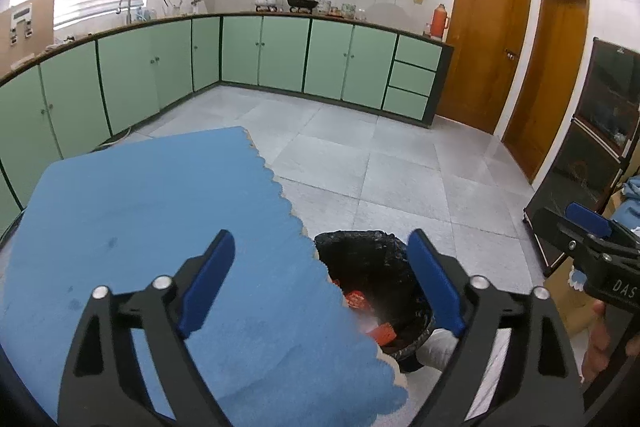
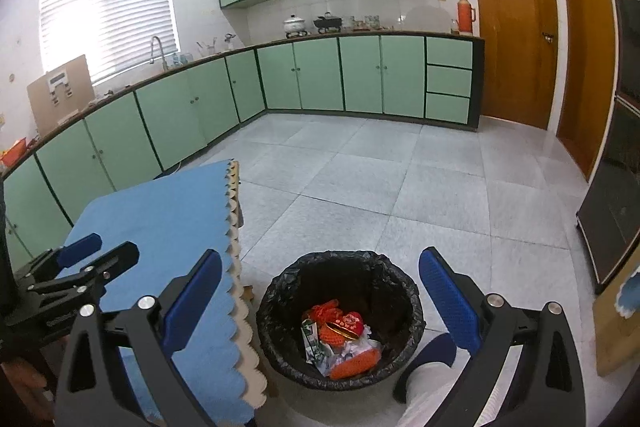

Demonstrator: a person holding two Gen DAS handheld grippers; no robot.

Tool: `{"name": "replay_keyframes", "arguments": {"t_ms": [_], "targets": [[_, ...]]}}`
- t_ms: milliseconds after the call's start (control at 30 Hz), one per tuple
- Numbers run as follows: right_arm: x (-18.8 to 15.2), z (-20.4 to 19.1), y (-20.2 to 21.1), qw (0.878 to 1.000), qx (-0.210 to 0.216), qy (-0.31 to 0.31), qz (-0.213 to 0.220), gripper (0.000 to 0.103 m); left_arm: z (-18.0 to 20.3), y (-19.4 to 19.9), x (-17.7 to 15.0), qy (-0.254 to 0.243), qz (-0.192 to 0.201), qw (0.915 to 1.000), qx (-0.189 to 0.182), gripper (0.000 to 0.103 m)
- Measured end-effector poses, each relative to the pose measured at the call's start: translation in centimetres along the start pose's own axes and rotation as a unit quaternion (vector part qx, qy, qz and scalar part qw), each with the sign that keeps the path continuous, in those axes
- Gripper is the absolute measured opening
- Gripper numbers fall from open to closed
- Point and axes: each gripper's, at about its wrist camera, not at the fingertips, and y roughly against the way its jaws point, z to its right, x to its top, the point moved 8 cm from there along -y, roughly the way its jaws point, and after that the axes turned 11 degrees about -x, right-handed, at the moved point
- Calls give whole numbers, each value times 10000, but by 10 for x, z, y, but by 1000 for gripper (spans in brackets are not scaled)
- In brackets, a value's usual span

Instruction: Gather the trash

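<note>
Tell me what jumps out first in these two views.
The black-lined trash bin on the floor beside the blue-covered table, with red and white wrappers piled inside. Both grippers, left and right, have empty, wide-open jaws. Green cabinets line the far walls.

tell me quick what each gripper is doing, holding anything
left gripper: open, holding nothing.
right gripper: open, holding nothing, above the trash bin.

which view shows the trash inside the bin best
The right wrist view: it looks straight into the bin, showing the red and white trash unobstructed. In the left wrist view the blue tablecloth hides most of it.
</note>
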Motion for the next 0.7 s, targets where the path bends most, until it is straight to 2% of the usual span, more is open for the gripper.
{"name": "replay_keyframes", "arguments": {"t_ms": [200, 467, 700], "targets": [[-8, -8, 25, 9999, 114, 65, 73, 97, 10, 28, -3, -159, 102, 9998, 91, 90], [-9, -14, 55, 9993, 224, 147, 245, 97, 15, 58, -3, -134, 304, 9993, 188, 90], [-6, -9, 67, 9988, 260, 158, 379, 97, 20, 76, -1, -186, 478, 9983, 272, 90]]}}
